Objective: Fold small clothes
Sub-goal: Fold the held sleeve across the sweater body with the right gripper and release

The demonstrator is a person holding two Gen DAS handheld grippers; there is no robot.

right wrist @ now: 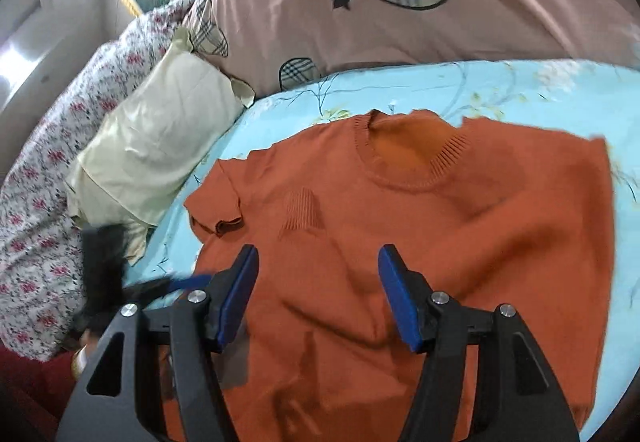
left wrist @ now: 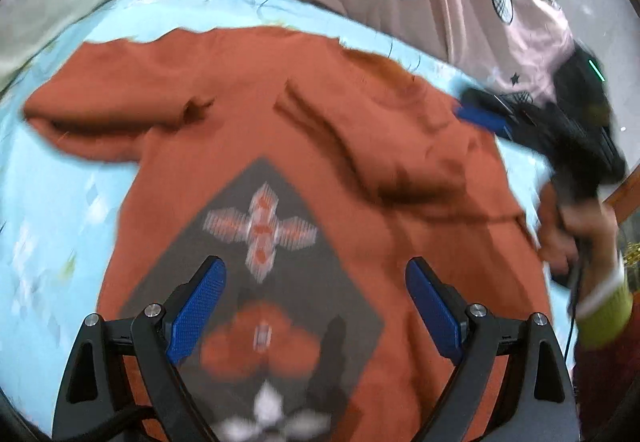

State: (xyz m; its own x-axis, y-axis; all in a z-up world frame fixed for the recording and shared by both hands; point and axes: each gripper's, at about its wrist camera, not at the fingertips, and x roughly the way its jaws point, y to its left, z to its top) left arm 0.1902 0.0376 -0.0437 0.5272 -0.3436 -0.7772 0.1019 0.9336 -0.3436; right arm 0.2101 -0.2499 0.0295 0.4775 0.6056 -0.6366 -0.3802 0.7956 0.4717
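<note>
The orange sweater [right wrist: 420,242] lies spread on the light blue sheet [right wrist: 520,89], and both the left gripper [left wrist: 316,306] and right gripper [right wrist: 318,294] hang over it with jaws apart and nothing between them, so this looks like the gap between folds. Next comes pinching an edge, probably the rumpled sleeve [right wrist: 216,209] at the left. The cream pillow [right wrist: 160,145] and pink quilt [right wrist: 400,33] crowd the far side, but nothing blocks the sweater.

The sweater [right wrist: 460,226] lies spread on the bed sheet [right wrist: 560,89]. At ten o'clock sits a pillow [right wrist: 160,145]; at twelve, the quilt [right wrist: 400,25] (bunched up).
</note>
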